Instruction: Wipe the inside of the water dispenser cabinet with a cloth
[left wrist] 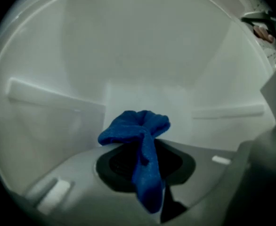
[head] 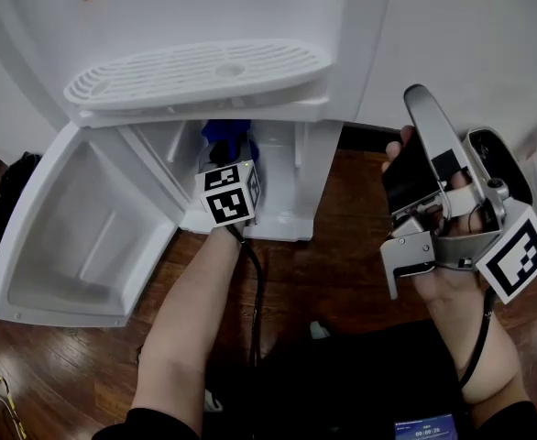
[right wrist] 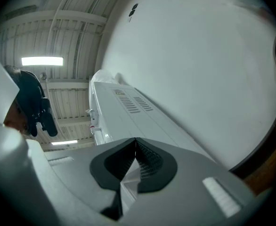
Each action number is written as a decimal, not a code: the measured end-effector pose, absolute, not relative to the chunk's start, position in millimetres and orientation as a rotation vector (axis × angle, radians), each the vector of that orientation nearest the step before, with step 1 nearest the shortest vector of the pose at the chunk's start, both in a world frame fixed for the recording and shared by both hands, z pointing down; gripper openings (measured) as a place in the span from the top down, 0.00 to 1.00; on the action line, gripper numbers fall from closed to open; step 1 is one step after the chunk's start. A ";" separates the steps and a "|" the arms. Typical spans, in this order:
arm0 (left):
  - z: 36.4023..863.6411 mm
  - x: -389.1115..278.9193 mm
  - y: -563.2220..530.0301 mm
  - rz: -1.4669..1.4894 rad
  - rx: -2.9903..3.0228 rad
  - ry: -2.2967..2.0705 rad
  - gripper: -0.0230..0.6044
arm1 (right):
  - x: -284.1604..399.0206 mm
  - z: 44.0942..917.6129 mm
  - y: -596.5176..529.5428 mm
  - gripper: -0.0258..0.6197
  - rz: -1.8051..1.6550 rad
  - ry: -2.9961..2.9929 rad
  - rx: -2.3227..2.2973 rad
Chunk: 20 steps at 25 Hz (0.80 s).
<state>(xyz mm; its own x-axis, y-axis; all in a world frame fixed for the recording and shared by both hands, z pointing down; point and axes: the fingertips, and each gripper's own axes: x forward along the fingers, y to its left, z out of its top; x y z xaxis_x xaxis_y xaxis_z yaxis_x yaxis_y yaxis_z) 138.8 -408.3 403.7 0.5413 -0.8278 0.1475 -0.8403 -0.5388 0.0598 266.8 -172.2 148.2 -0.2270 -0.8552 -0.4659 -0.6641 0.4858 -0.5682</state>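
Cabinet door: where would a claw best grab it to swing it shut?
The cabinet door stands swung wide to the left. Its thin raised rim along the free edge, nearest the camera, looks easiest; come from outside, straddling the lip, far from the hinge.

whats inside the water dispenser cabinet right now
The left gripper, its jaws shut on a blue cloth, between white walls. The floor beneath the gripper is hidden.

Floor (head: 342,236): dark wooden planks.
On it: white water dispenser (head: 204,26), upright, its cabinet door (head: 67,246) swung open leftward.
Far left: a black thing (head: 12,186), too dim to name.
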 end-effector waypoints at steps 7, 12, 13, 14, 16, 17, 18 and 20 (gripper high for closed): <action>386.6 211.4 -355.3 0.165 2.951 -1.074 0.81 | 263.7 150.9 -177.2 0.95 -0.364 1.984 -1.230; 365.5 167.1 -388.7 0.144 2.865 -1.350 0.81 | 267.9 153.0 -176.8 0.95 -0.384 1.958 -1.208; 361.3 149.3 -400.8 0.168 2.844 -1.453 0.81 | 267.2 152.5 -176.6 0.95 -0.383 1.958 -1.202; 356.8 132.6 -410.6 0.190 2.819 -1.549 0.81 | 266.1 151.9 -176.3 0.95 -0.384 1.960 -1.194; 347.2 107.9 -421.5 0.193 2.756 -1.682 0.81 | 264.0 150.4 -176.1 0.95 -0.386 1.966 -1.180; 343.1 102.5 -423.1 0.179 2.730 -1.712 0.81 | 263.4 149.7 -176.1 0.95 -0.387 1.966 -1.174; 339.6 102.5 -422.6 0.166 2.719 -1.724 0.81 | 263.3 149.4 -176.2 0.95 -0.389 1.964 -1.169; 333.2 117.1 -416.2 0.140 2.739 -1.676 0.81 | 264.8 150.2 -176.1 0.95 -0.393 1.952 -1.166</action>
